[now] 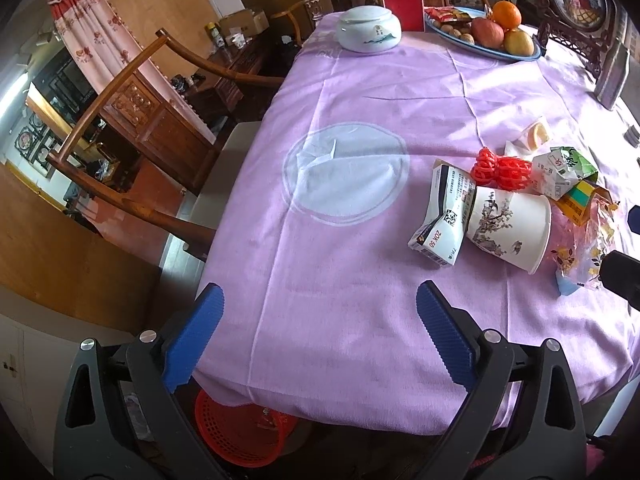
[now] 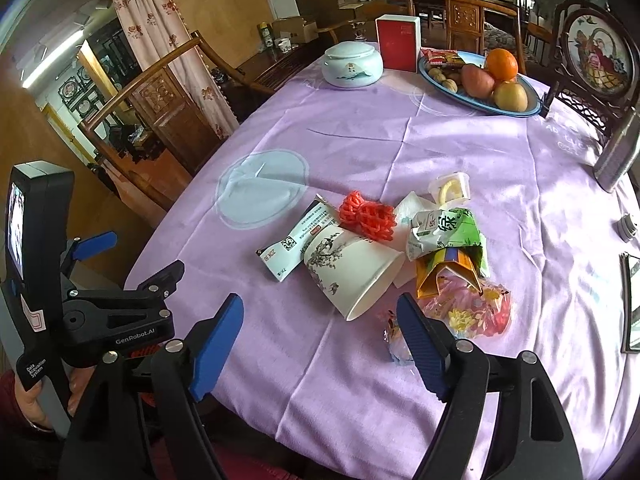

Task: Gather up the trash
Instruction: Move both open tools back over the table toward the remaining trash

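Observation:
A pile of trash lies on the purple tablecloth [image 1: 360, 80] [image 2: 360, 128]: a tipped paper cup [image 1: 510, 230] [image 2: 352, 270], a crushed white carton [image 1: 442, 216] [image 2: 296, 242], red foam netting [image 1: 502, 168] [image 2: 368, 216], a green-white milk carton [image 1: 564, 172] [image 2: 444, 234], an orange box [image 1: 580, 200] [image 2: 448, 272] and a colourful plastic wrapper [image 1: 584, 256] [image 2: 468, 312]. My left gripper [image 1: 320, 332] is open and empty above the table's near edge, left of the pile. My right gripper [image 2: 320, 344] is open and empty just short of the cup and wrapper.
A red basket [image 1: 240, 428] sits under the table's near edge. A white ceramic jar [image 1: 368, 28] [image 2: 352, 64], a red box [image 1: 402, 4] [image 2: 398, 44] and a fruit plate [image 1: 484, 36] [image 2: 480, 80] stand at the far end. Wooden chairs [image 1: 132, 120] line the left side.

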A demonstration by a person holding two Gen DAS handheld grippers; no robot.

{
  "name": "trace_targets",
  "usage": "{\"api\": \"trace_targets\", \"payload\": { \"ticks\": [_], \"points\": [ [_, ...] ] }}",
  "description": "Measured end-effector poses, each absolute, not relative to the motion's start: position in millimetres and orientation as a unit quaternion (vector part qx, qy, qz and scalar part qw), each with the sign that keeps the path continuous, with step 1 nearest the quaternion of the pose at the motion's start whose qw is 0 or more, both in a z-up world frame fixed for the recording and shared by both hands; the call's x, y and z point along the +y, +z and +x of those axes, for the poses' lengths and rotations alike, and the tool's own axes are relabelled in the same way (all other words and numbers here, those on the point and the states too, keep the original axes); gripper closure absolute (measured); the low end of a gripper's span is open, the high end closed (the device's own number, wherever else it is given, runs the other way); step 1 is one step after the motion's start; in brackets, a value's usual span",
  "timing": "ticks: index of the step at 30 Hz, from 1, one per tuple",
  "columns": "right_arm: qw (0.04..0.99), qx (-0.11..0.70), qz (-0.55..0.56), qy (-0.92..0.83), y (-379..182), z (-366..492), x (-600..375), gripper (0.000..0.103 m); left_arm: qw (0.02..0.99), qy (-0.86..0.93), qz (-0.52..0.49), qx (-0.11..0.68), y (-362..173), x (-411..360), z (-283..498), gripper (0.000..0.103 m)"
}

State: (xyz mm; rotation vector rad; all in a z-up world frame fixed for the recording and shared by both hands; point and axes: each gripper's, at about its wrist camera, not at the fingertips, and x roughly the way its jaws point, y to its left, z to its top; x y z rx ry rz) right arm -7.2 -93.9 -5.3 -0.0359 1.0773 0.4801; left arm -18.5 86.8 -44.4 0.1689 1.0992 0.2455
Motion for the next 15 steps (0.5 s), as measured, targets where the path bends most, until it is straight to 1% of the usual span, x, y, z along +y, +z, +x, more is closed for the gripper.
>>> {"api": "trace_targets", "payload": {
  "ticks": [15],
  "points": [
    [0.828, 0.520, 0.000, 0.210, -15.5, 5.2, -103.8, 0.025, 0.836, 0.110, 0.085, 0.530, -49.7, 83.5, -6.1, 0.009]
  ]
}}
